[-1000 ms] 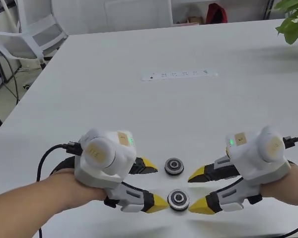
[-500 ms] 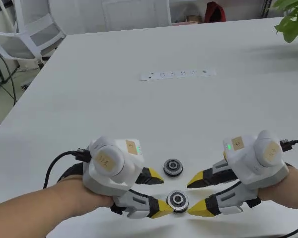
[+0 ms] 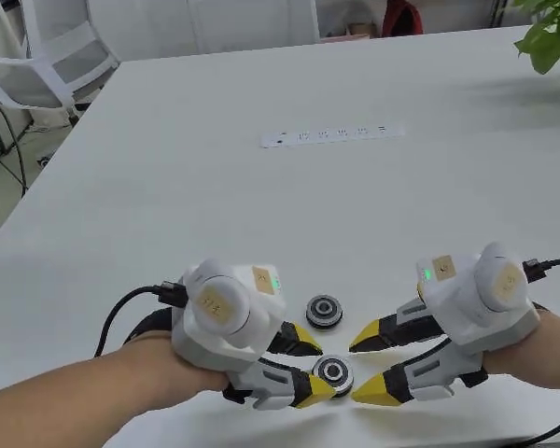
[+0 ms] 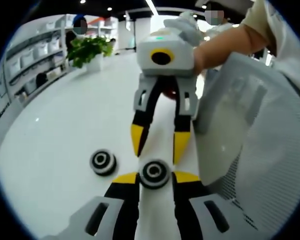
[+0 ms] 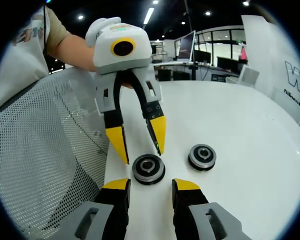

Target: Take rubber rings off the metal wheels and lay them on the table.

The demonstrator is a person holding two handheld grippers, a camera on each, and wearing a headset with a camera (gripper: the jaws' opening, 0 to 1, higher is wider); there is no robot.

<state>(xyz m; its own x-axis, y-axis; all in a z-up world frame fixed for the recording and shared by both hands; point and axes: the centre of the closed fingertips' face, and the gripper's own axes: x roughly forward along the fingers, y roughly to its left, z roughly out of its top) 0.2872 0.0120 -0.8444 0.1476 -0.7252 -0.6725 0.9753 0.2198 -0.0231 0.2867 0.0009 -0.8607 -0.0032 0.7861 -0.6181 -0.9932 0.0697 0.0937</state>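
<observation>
Head view: near wheel (image 3: 332,371), at 6 o'clock of far wheel (image 3: 324,311), sits between left gripper (image 3: 319,370) and right gripper (image 3: 355,371). Left gripper view: jaws narrow around it, likely to steady it; whether they press, I cannot tell. Right gripper view: jaws open at its 6 o'clock, likely aiming for the rubber ring (image 5: 136,172)

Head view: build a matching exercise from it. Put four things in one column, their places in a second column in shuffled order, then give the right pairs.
Things
1. nearer rubber-ringed metal wheel
2. white power strip
3. green leafy plant
4. white mesh chair

Places
A. top right corner of the view
B. top left, beside the table
C. flat on the middle of the white table
D. lowest in the view, nearest the person

Pairs: 1-D, 2-C, 3-A, 4-B
</observation>
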